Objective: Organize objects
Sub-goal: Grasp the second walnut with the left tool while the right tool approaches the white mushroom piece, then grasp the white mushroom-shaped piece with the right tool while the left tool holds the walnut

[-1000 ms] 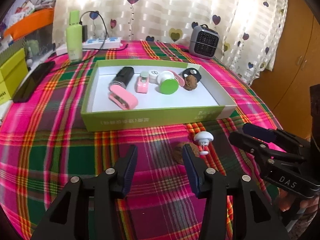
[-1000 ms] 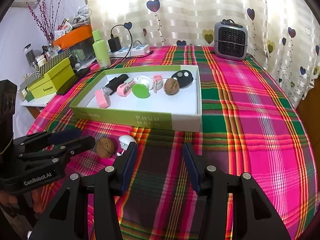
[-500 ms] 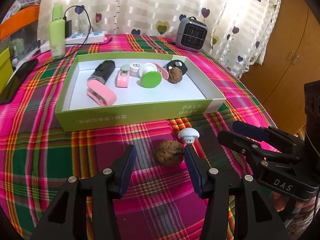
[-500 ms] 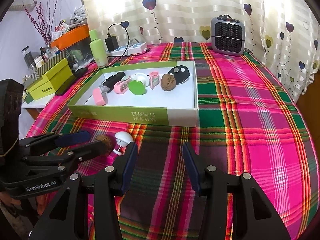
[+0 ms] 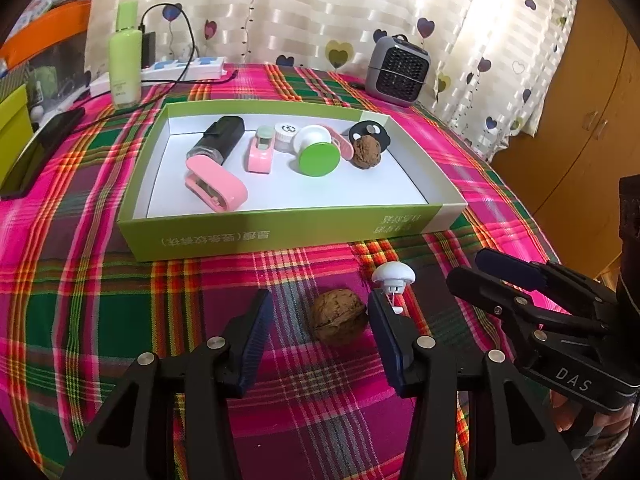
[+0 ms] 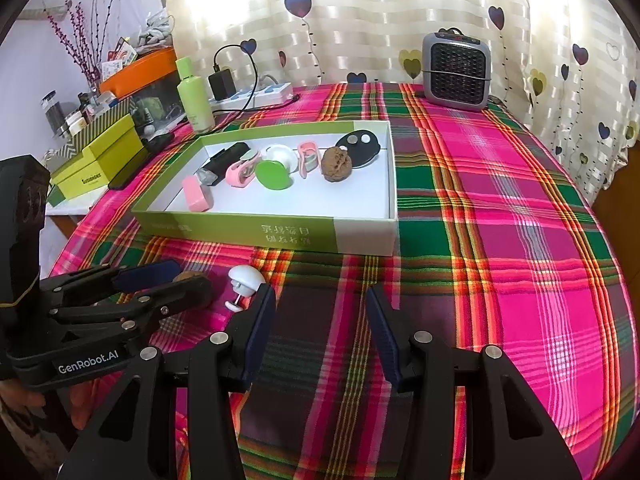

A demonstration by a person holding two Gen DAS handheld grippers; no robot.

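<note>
A brown walnut [image 5: 339, 317] lies on the plaid cloth in front of the green box [image 5: 256, 236]. My left gripper [image 5: 320, 312] is open with the walnut between its fingers, not clamped. In the right wrist view the walnut [image 6: 188, 277] is mostly hidden behind the left gripper [image 6: 168, 280]. A small white mushroom-shaped knob [image 5: 393, 276] lies just right of the walnut; it also shows in the right wrist view [image 6: 246, 278]. My right gripper [image 6: 320, 312] is open and empty over bare cloth. The box holds a second walnut [image 5: 367, 152], pink clips, a green-topped cap and a black item.
A grey mini heater [image 6: 456, 70] stands at the back right. A green bottle [image 5: 126, 70] and a power strip [image 5: 180, 70] stand at the back left. A black phone [image 5: 40, 152] and a yellow-green box [image 6: 96, 160] lie at the left edge.
My left gripper has moved forward and right until its open fingers stand on either side of the walnut. The right gripper has barely moved.
</note>
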